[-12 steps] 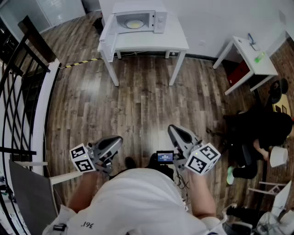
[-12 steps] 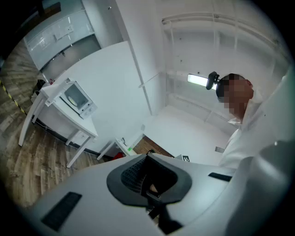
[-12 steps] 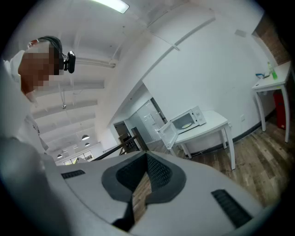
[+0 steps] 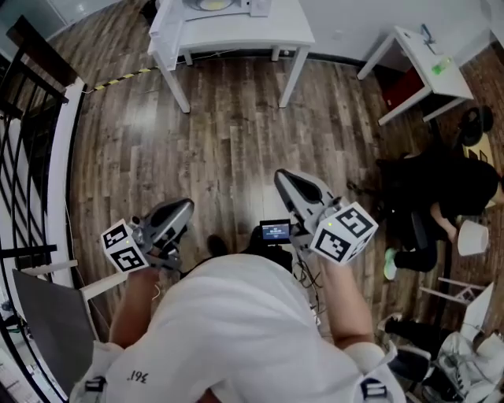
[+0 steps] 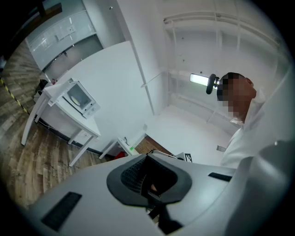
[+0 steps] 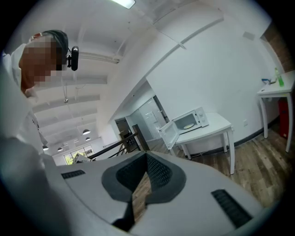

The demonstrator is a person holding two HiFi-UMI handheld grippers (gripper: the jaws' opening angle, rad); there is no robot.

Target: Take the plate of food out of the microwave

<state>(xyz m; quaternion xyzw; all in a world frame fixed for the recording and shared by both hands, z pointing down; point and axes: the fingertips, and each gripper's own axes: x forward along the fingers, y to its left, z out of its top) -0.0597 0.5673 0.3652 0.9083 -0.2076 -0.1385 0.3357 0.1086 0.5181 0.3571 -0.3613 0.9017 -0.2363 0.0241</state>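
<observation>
The white microwave (image 6: 186, 122) stands on a white table (image 4: 236, 31) far across the room, its door (image 6: 168, 133) swung open. A plate with yellowish food (image 6: 188, 125) lies inside; in the head view the plate (image 4: 211, 5) only just shows at the top edge. The left gripper view also has the microwave (image 5: 78, 97), small and distant. My left gripper (image 4: 185, 206) and right gripper (image 4: 282, 177) are held close to my body, both shut with nothing between their jaws, several steps from the table.
A second white table (image 4: 425, 59) with a green bottle stands at the right wall. A person in black (image 4: 441, 197) crouches at the right. A black railing (image 4: 31, 157) runs along the left. Yellow-black tape (image 4: 126, 77) lies on the wooden floor.
In the head view the table and microwave have slid up to the top edge. Both grippers sit slightly higher in the frame and remain shut.
</observation>
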